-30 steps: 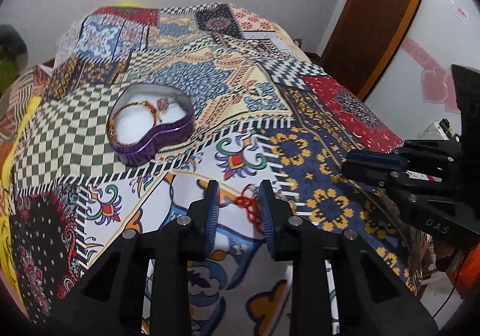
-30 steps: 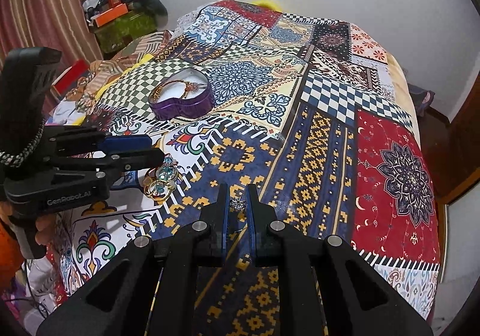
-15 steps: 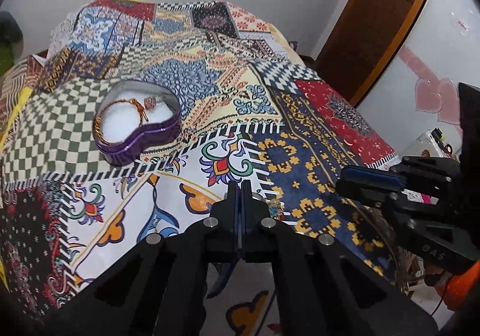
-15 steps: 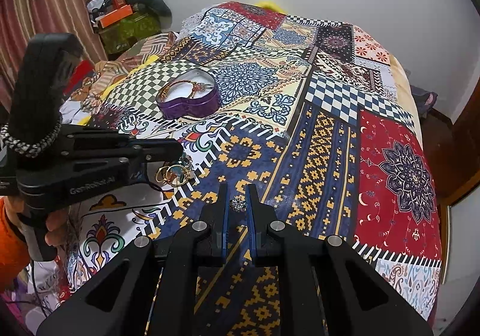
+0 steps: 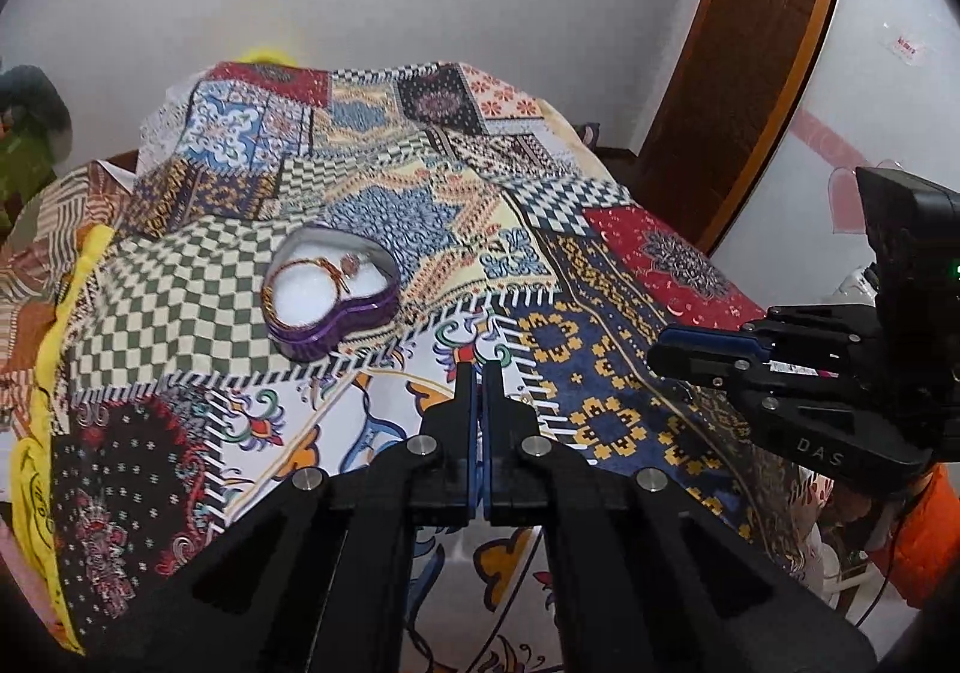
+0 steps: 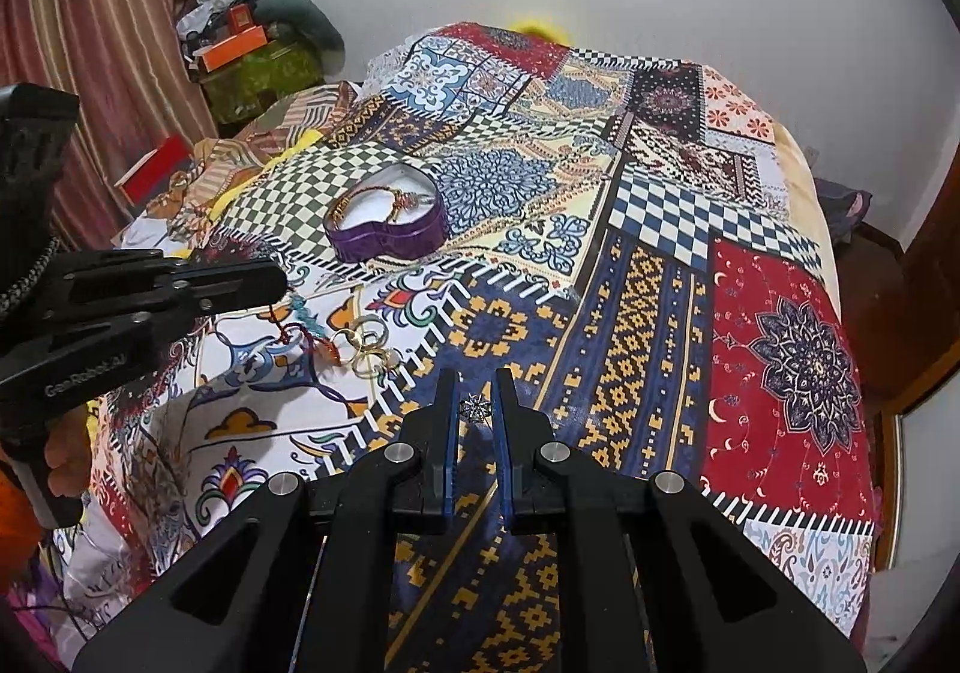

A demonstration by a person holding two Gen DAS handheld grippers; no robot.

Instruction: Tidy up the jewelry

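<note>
1. Step in hand, as I judge it: both pieces are picked up and the carry to the box comes next. Your left gripper (image 5: pixel 478 373) has its fingers pressed together; in the right wrist view a red thread bracelet (image 6: pixel 287 328) dangles from its tip, left of centre, so it is pinching that cord.
2. Your right gripper (image 6: pixel 476 391) pinches a small silver star-shaped piece (image 6: pixel 477 406) between its fingers, low centre of its own view.
3. The purple heart-shaped box (image 5: pixel 333 307) sits open, left of centre in the left wrist view, white-lined, with a gold bracelet (image 5: pixel 300 277) already inside.
4. Gold rings (image 6: pixel 366 349) lie loose on the bedspread (image 6: pixel 630 283), between the two grippers and nearer than the box.
5. Next move calls for bringing one piece over the white lining and parting the fingers low; the thread may snag.
6. Surface: a bed under busy patchwork; small items hide easily.
7. Room: white wall, wooden door (image 5: pixel 750 60) upper right, striped curtain (image 6: pixel 90 42) upper left.
</note>
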